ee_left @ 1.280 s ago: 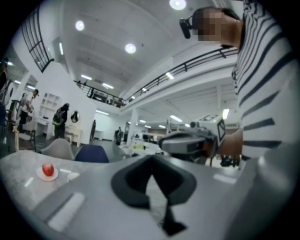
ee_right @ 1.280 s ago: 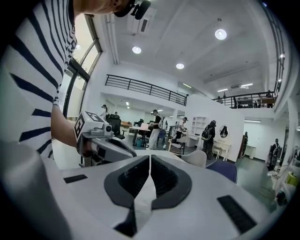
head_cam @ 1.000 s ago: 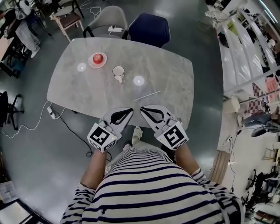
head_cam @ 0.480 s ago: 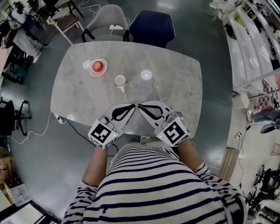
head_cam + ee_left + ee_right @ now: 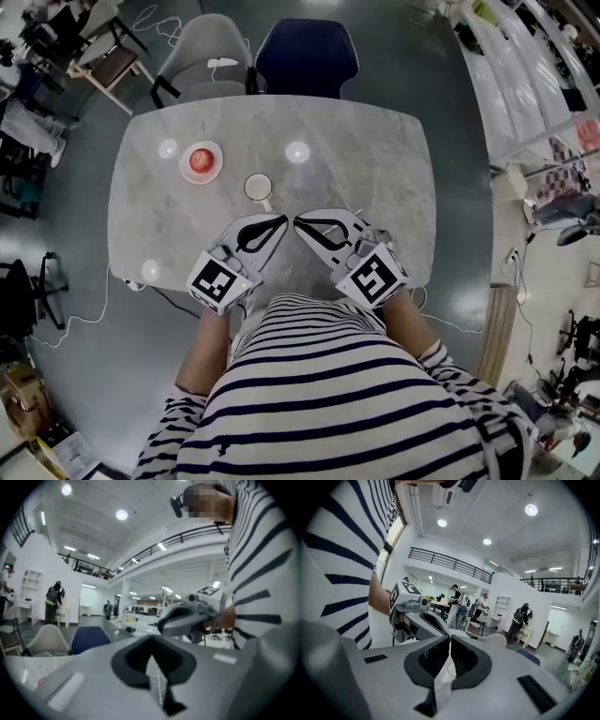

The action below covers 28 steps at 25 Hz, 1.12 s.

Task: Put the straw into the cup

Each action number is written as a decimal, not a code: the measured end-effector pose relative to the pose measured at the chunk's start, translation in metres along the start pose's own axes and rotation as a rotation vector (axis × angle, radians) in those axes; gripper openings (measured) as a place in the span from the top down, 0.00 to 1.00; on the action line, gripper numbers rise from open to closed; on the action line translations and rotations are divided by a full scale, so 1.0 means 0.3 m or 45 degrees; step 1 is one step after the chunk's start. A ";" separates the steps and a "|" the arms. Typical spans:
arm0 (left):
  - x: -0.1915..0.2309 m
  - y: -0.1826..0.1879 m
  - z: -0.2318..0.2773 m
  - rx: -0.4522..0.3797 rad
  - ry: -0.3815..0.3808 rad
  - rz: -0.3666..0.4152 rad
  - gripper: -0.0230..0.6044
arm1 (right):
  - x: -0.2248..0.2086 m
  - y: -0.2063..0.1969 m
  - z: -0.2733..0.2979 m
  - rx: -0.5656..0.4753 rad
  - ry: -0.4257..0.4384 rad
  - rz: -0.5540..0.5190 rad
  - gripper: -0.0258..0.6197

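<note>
- Table (image 5: 375, 169): grey marbled top with rounded corners.
- Striped shirt (image 5: 319, 394): the person stands at the near edge, both forearms reaching forward.
- Left gripper (image 5: 280, 222): over the near part of the table, angled toward the right. Its jaws are pressed together with nothing between them.
- Right gripper (image 5: 298, 222): angled toward the left, its tips almost meeting the left gripper's. Its jaws are pressed together and empty.
- Marker cubes (image 5: 222, 281) (image 5: 375, 275): each shows a black-and-white square code facing up.
- Plate (image 5: 183, 167): far left, with a red item on it.
- Cup (image 5: 258, 187): upright, just beyond the left gripper's tips.
- Straw: not made out in any view.

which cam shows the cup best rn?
Head view: the whole cup stands unobstructed on the table. Right gripper view shows at most a faint rim arc; left gripper view shows none.
</note>
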<state>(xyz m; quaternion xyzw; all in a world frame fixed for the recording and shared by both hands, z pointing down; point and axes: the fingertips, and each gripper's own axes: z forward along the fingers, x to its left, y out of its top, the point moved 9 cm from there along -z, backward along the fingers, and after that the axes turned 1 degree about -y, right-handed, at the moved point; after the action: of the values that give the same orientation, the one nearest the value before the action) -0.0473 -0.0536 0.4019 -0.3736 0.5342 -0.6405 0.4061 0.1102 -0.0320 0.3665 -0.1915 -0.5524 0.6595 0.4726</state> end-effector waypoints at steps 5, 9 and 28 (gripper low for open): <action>0.132 0.021 -0.025 -0.022 -0.151 0.011 0.95 | 0.006 0.047 0.087 0.065 -0.122 0.038 0.95; 0.218 0.030 -0.028 -0.042 -0.231 0.024 0.95 | -0.012 0.067 0.143 0.088 -0.186 0.038 0.95; 0.116 -0.026 0.068 -0.020 -0.371 -0.027 0.95 | -0.014 -0.057 0.016 0.458 -0.075 -0.156 0.92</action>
<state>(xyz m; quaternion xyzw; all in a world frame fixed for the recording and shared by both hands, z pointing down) -0.0432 -0.0925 0.4142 -0.4715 0.4703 -0.5796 0.4696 0.1156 -0.0390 0.3824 -0.0506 -0.4498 0.7229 0.5221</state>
